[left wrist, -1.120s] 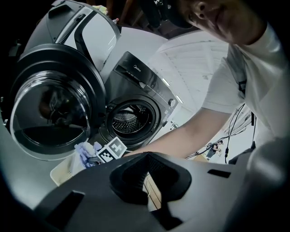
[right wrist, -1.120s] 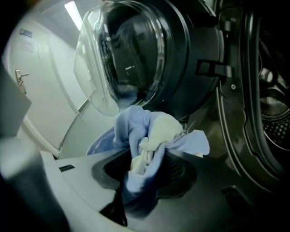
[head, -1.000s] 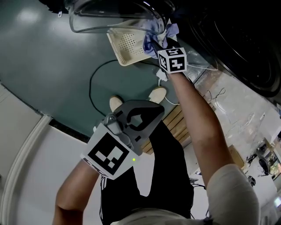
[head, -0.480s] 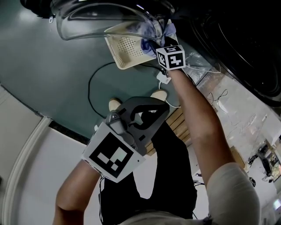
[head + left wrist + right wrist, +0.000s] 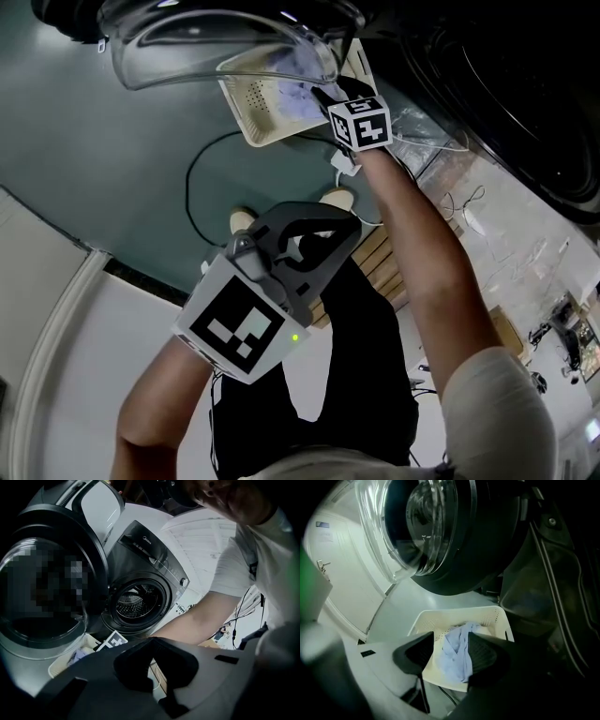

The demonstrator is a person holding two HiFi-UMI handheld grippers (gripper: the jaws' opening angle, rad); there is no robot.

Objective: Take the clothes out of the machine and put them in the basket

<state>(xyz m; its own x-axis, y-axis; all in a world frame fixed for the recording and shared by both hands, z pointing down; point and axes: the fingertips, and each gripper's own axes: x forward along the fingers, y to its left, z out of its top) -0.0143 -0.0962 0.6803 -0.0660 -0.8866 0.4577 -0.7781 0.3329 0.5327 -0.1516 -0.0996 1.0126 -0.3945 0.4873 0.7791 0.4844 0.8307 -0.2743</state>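
Note:
A cream plastic basket (image 5: 246, 103) (image 5: 487, 616) stands on the grey-green floor under the washing machine's open glass door (image 5: 216, 47) (image 5: 417, 527). A light blue garment (image 5: 457, 653) (image 5: 295, 66) lies in it, draped over the near rim. My right gripper (image 5: 452, 648) (image 5: 325, 94) hangs just over the basket. Its jaws have just been opening. The garment sits between them, with a gap beside the left pad (image 5: 417, 653). My left gripper (image 5: 349, 228) (image 5: 152, 641) is held back near my body, shut and empty. The machine's drum (image 5: 137, 603) looks empty.
A black cable (image 5: 202, 159) loops across the floor near the basket, and a white one lies by my feet (image 5: 246, 220). Wooden slats (image 5: 375, 258) lie beside the machine's front (image 5: 525, 84). A white curved wall base (image 5: 56, 319) borders the floor at the left.
My right gripper has sunk toward the basket, and the blue garment that was bunched at its tips now lies inside. The left gripper has hardly moved.

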